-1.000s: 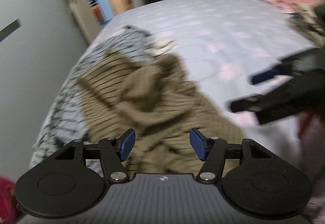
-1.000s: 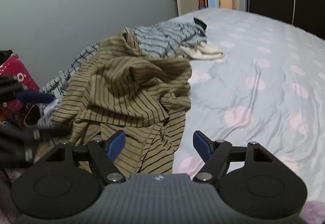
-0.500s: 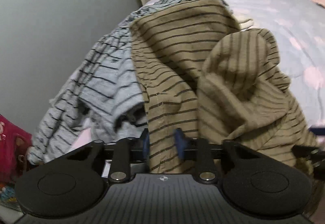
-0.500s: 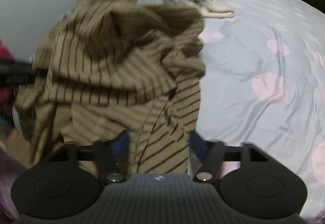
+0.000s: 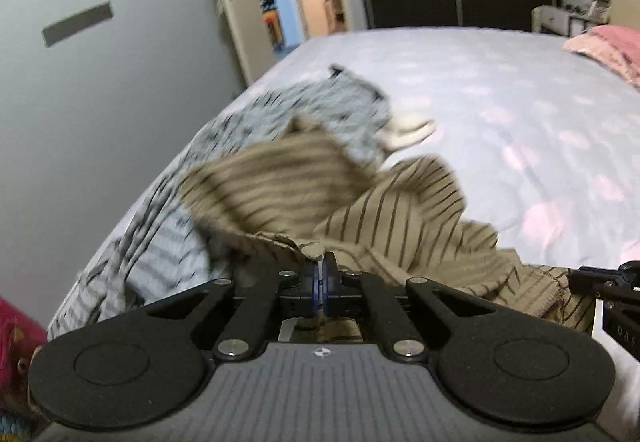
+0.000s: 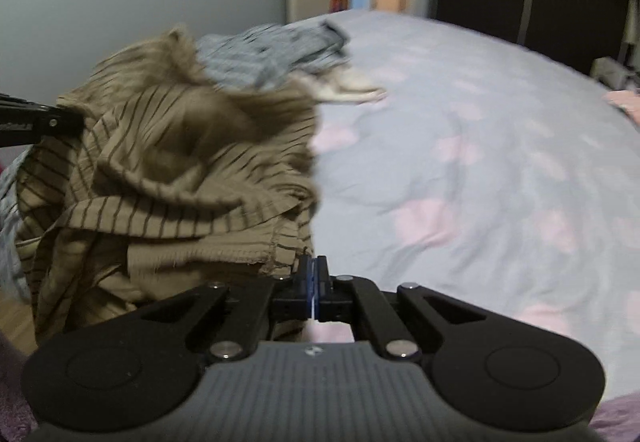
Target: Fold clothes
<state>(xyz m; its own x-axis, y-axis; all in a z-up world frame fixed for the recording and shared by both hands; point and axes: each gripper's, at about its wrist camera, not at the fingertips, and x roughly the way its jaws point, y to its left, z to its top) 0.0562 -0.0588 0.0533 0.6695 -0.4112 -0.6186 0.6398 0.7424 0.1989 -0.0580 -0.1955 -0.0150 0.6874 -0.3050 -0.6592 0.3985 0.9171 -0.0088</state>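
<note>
At the bed's edge: both tools clamped on the tan striped shirt [image 5: 400, 201].

Left tool [image 5: 320, 274] fully closed, pinching a fold of tan fabric between blue pads. Right tool [image 6: 313, 278] likewise closed tight, gripping the shirt's hem. Shirt bunched, lifted over the bed [image 6: 480, 161], beside a grey striped garment [image 5: 340, 109].
</note>
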